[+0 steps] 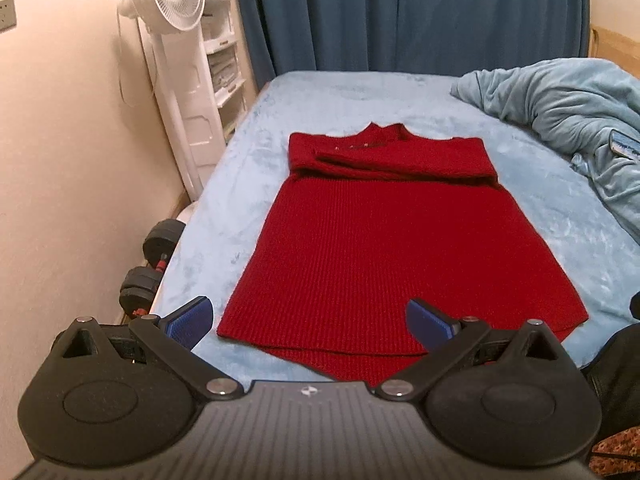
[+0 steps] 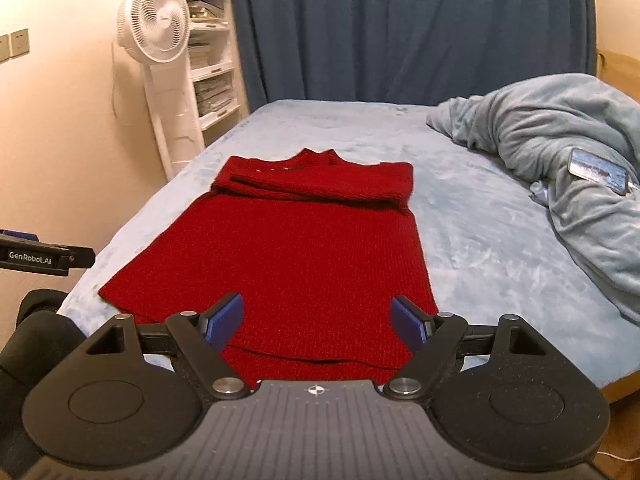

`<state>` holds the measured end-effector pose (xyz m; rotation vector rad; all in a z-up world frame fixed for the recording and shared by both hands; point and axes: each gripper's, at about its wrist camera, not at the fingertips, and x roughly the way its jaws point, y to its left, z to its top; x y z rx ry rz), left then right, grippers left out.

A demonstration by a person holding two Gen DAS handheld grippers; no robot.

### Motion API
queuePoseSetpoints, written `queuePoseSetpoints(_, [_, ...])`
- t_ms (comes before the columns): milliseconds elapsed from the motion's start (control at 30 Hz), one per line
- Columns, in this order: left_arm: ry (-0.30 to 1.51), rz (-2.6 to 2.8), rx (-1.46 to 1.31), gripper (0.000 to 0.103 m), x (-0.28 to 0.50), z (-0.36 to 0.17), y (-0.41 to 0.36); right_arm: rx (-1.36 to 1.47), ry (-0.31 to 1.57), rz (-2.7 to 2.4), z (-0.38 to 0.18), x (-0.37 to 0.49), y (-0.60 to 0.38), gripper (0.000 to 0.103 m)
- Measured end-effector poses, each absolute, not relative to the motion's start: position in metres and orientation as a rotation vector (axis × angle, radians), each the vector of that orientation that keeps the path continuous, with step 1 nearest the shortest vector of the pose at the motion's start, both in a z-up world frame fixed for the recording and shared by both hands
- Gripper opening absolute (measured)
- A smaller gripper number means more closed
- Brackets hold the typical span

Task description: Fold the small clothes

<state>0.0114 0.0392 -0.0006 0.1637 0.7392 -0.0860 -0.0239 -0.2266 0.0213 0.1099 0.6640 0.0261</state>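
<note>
Left tongs (image 1: 308, 322) and right tongs (image 2: 318, 320) both stand apart, nothing between the pads, above the sweater's near hem. Left tongs' side, seen from the right wrist, reads "GenRobot.AI". Red knit sweater (image 1: 394, 240) lies flat on the bed (image 1: 240, 184), sleeves folded across the chest. Blanket (image 2: 560, 140) bunched at right. Fan (image 2: 154, 20) beyond.

**Red knit on a pale blue bed**

The sweater (image 1: 400, 248) was deep red with a fine ribbed knit. The bed (image 1: 320, 92) wore mottled light blue plush, the blanket (image 2: 560, 132) a greyer blue. The curtain (image 2: 400, 28) was dark teal, the fan (image 2: 154, 20) white, the wall (image 1: 72, 128) cream.
</note>
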Motion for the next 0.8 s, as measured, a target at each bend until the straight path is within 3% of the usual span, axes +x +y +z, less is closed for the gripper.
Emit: queuePoseSetpoints(800, [0.775, -0.049, 0.158, 0.103, 0.025, -0.014, 0.049, 0.130, 0.737, 0.051, 0.003, -0.007, -0.221, 0.082])
